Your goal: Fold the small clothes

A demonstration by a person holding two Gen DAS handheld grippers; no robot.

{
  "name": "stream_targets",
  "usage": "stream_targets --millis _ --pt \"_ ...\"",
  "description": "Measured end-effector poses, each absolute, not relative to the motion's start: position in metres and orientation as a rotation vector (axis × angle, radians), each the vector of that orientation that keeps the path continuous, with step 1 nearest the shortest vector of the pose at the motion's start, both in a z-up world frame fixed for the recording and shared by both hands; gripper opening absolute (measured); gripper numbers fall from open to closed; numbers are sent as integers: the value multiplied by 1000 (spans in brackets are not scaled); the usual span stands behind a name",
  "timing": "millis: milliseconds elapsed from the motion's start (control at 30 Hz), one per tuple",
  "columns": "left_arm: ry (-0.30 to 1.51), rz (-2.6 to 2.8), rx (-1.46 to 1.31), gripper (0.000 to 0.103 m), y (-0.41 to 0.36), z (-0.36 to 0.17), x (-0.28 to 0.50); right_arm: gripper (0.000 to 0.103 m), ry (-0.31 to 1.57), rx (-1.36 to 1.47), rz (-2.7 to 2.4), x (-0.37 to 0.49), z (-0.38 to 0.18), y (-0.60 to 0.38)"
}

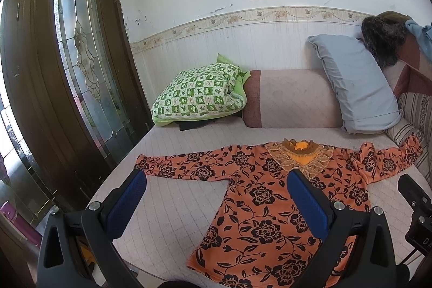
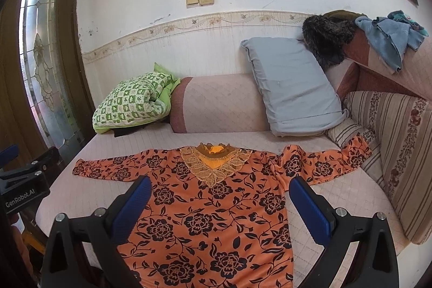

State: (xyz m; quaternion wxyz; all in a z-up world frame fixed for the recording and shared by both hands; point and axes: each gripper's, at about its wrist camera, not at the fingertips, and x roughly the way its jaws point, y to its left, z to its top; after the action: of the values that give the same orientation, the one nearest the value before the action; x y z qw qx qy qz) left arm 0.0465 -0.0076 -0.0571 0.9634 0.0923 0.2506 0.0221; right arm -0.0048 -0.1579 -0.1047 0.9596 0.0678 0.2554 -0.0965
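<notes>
An orange floral blouse (image 2: 205, 209) lies face up and spread flat on a quilted daybed (image 2: 172, 138), its lace collar (image 2: 216, 162) toward the bolster (image 2: 216, 101) and both sleeves stretched out sideways, the right one reaching the striped cushion (image 2: 399, 142). Both tools hang above the hem end with jaws spread wide and nothing held: the left gripper (image 1: 216, 196) over the left sleeve side, the right gripper (image 2: 220, 203) over the chest. Folding appears not yet begun; this looks like the approach before a first grasp. The next move likely calls for lowering onto a sleeve cuff or side edge, pinching only the fabric, and carrying it across the body without dragging the blouse askew.
</notes>
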Motion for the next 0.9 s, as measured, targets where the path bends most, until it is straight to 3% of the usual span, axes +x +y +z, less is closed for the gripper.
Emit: stream_targets --millis 600,900 --pt "558 66 211 103 -25 -83 82 103 578 195 -237 20 -138 -198" --pt "646 39 215 103 -58 -140 154 103 664 313 -391 52 -199 -302"
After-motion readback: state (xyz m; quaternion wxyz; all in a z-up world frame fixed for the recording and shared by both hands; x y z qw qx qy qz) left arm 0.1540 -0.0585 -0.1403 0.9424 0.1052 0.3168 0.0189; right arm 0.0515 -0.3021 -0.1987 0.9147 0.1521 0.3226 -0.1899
